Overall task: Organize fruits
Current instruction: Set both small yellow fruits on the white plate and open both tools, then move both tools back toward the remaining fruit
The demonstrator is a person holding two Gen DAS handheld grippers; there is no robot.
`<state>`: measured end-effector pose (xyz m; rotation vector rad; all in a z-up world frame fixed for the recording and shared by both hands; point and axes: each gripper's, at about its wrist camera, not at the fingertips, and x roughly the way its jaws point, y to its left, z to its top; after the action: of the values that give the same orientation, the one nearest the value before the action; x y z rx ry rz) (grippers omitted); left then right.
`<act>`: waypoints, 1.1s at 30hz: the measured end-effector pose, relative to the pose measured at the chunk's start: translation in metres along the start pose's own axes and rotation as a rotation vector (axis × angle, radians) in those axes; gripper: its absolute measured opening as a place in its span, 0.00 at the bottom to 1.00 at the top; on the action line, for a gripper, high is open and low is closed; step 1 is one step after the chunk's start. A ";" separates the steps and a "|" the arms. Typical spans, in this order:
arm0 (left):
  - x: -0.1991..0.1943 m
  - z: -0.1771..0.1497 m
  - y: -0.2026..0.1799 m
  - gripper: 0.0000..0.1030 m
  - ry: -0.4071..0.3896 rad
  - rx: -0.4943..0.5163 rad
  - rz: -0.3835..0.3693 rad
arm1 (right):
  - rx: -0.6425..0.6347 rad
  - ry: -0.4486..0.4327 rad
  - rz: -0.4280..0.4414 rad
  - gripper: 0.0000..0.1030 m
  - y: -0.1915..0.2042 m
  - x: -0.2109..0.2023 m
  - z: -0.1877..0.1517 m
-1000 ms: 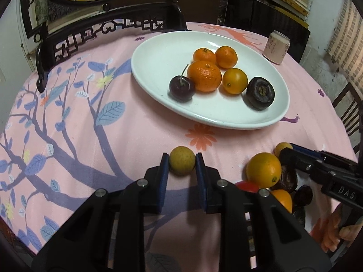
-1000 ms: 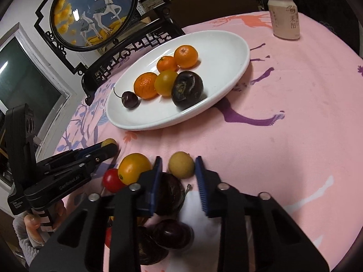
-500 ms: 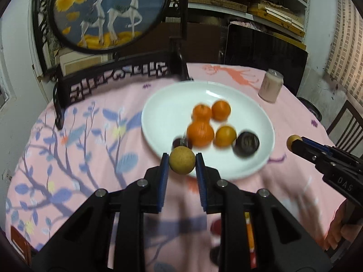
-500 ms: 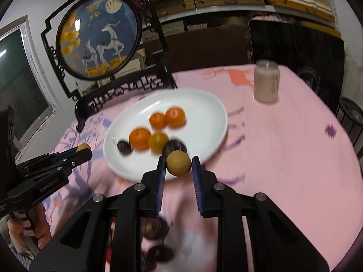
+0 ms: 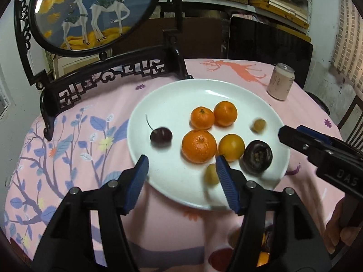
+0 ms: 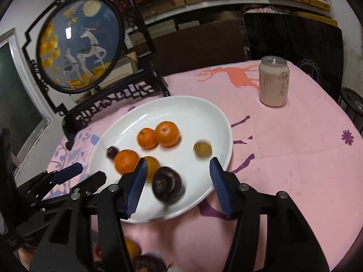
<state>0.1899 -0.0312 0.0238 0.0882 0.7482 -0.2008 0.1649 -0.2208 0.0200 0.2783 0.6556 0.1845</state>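
Observation:
A white oval plate (image 5: 168, 104) (image 6: 217, 122) on the pink cloth holds several oranges (image 5: 199, 146), a cherry (image 5: 161, 136) and a dark plum (image 5: 257, 156) (image 6: 167, 187). My left gripper (image 5: 181, 170) is open over the plate's near rim; a small yellow-brown fruit (image 5: 212, 176), blurred, lies by its right finger. My right gripper (image 6: 178, 172) is open over the plate; another small yellow-brown fruit (image 6: 202, 149) (image 5: 259, 125), blurred, lies on the plate ahead of it. The right gripper also shows in the left wrist view (image 5: 292, 136), the left gripper in the right wrist view (image 6: 88, 174).
A pink drink can (image 6: 274, 81) (image 5: 280, 81) stands at the far right of the table. A black carved stand with a round deer picture (image 5: 90, 11) stands behind the plate. More fruit (image 6: 131, 249) lies near the table's front edge, under the grippers.
Both grippers moved over the plate and opened. Each let go of its small yellow-brown fruit, and both fruits now lie on the plate, blurred by motion.

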 end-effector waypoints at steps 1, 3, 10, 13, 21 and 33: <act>-0.004 -0.002 0.002 0.62 -0.003 -0.007 -0.003 | -0.009 -0.009 0.003 0.56 0.002 -0.008 -0.003; -0.010 -0.007 0.006 0.65 -0.008 -0.014 0.001 | -0.025 -0.012 0.007 0.56 0.005 -0.018 -0.008; -0.025 -0.041 0.019 0.69 0.037 -0.034 -0.008 | -0.034 0.048 0.032 0.62 0.004 -0.040 -0.047; -0.035 -0.055 0.016 0.75 0.035 0.000 0.004 | -0.010 0.070 0.044 0.63 -0.003 -0.046 -0.058; -0.042 -0.074 0.000 0.79 0.055 0.092 -0.033 | 0.065 0.093 0.070 0.63 -0.015 -0.047 -0.062; -0.032 -0.072 0.017 0.85 0.058 0.097 0.150 | 0.086 0.116 0.067 0.63 -0.019 -0.043 -0.062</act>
<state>0.1226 0.0007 -0.0071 0.2422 0.7861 -0.0920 0.0946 -0.2379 -0.0082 0.3746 0.7707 0.2382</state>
